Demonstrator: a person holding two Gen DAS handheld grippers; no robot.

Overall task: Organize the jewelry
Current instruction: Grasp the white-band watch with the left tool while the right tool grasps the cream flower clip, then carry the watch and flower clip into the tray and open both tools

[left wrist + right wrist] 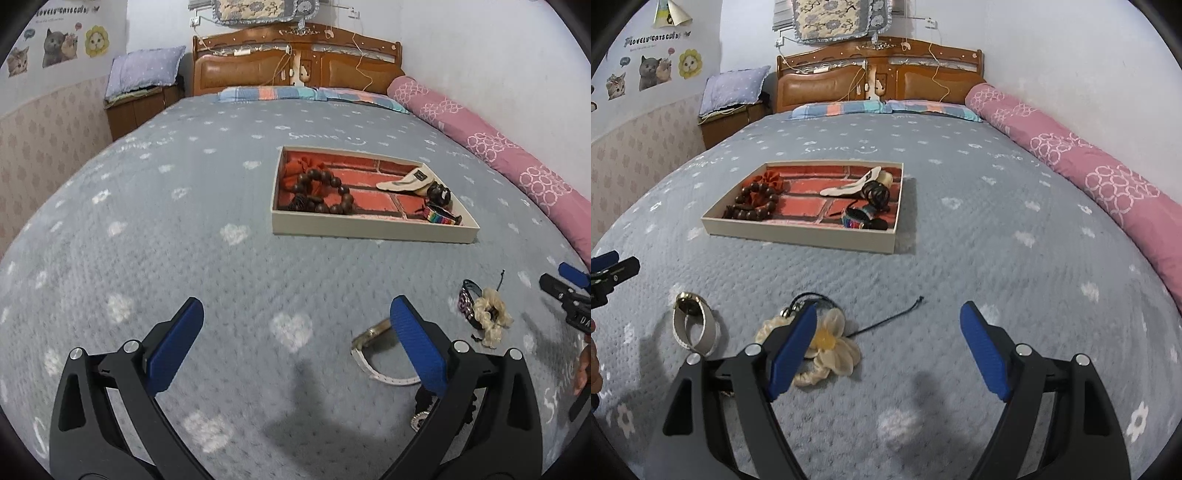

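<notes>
Both grippers — left gripper (295,325) and right gripper (888,325) — hover released above the bedspread (960,258); flower scrunchie (831,347) and white-strapped watch (692,325) lie near, jewelry tray (798,232) farther off.

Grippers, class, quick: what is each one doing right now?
Left gripper: open, holding nothing.
Right gripper: open, holding nothing.

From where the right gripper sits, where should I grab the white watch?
Take the watch by its strap, not the gold case. It lies on its side with the strap looped, so one loop wall gives a thin edge. Come from above, one of the fingers inside the loop and one outside. It lies left of the flower scrunchie.
</notes>
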